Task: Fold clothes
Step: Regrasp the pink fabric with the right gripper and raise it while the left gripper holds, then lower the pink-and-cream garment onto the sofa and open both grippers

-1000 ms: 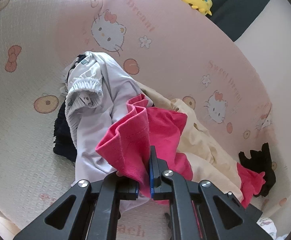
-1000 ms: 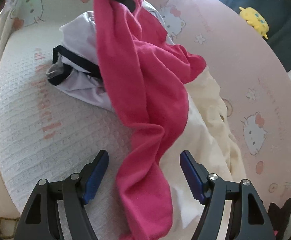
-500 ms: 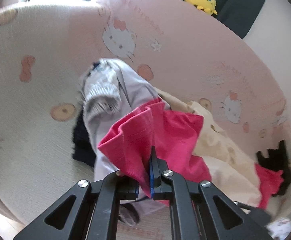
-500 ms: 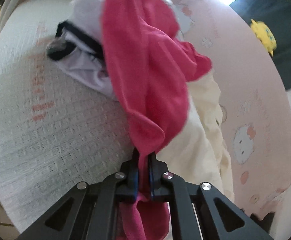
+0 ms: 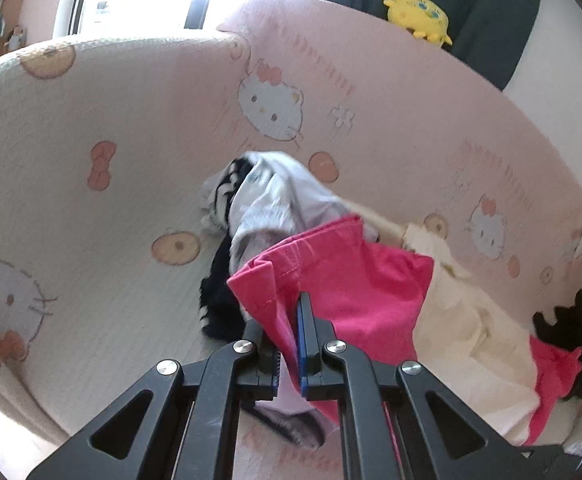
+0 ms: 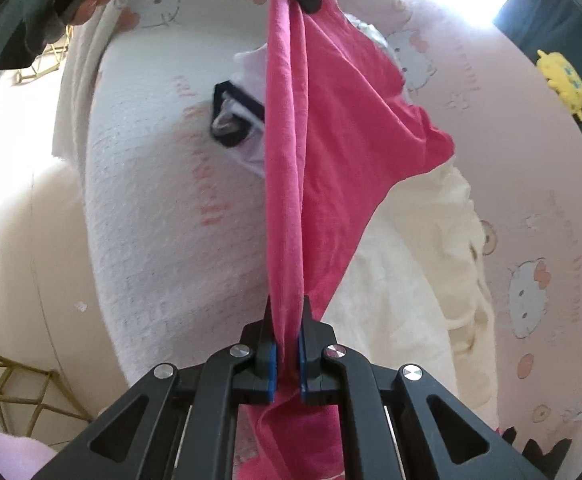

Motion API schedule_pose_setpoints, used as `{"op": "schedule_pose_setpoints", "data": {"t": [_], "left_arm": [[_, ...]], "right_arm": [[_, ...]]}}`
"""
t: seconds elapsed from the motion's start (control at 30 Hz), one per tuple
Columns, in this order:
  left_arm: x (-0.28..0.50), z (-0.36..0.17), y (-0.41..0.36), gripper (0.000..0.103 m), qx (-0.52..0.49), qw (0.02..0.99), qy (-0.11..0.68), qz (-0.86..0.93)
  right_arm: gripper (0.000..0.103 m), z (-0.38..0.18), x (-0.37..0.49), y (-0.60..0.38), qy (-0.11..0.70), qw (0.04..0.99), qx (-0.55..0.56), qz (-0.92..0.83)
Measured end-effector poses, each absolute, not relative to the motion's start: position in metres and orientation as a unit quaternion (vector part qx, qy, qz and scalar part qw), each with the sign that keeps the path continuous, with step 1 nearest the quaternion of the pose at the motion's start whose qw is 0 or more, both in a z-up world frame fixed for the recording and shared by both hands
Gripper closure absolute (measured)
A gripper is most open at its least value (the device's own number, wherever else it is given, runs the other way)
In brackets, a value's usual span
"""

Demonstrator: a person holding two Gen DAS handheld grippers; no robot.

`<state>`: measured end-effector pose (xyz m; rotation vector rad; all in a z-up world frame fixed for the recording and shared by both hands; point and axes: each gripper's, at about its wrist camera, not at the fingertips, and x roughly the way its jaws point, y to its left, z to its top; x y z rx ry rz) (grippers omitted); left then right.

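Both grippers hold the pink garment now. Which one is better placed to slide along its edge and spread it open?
Probably the right gripper. It grips a bunched, stretched strip of the pink garment with loose cloth beside it, while the left gripper pinches a hemmed corner and should stay as the anchor.

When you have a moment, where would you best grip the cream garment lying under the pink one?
Probably the cream garment's free edge on its right side, coming from above: that part lies bare on the blanket, while the pink garment overhangs its left.
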<state>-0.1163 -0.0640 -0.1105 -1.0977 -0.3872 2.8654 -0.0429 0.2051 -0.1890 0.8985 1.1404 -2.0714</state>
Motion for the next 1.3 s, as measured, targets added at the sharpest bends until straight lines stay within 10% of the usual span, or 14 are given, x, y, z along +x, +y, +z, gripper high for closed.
{"op": "schedule_pose_setpoints", "data": {"t": [0.97,1.03,1.1,1.17,1.27,1.3], "left_arm": [[-0.084,-0.12,-0.102,0.098,-0.342,0.015,-0.13,0.931],[-0.08,-0.117,-0.103,0.097,-0.34,0.024,-0.138,0.93],[-0.078,-0.115,-0.108,0.094,-0.345,0.024,-0.161,0.924],[-0.075,-0.113,-0.116,0.082,-0.35,0.02,-0.187,0.918],[-0.068,-0.11,-0.123,0.03,-0.347,-0.02,-0.184,0.919],[-0.065,-0.108,-0.124,0.029,-0.341,-0.028,-0.175,0.923]], "right_arm": [[0.098,-0.2,-0.012,0.148,0.454,0.273,0.307,-0.791],[0.085,-0.197,-0.015,0.15,0.453,0.261,0.299,-0.799],[0.045,-0.194,-0.018,0.151,0.452,0.249,0.29,-0.806],[0.037,-0.191,-0.021,0.153,0.451,0.236,0.282,-0.813],[0.037,-0.186,-0.013,0.152,0.461,0.231,0.266,-0.814],[0.036,-0.184,-0.01,0.152,0.465,0.23,0.26,-0.815]]}}
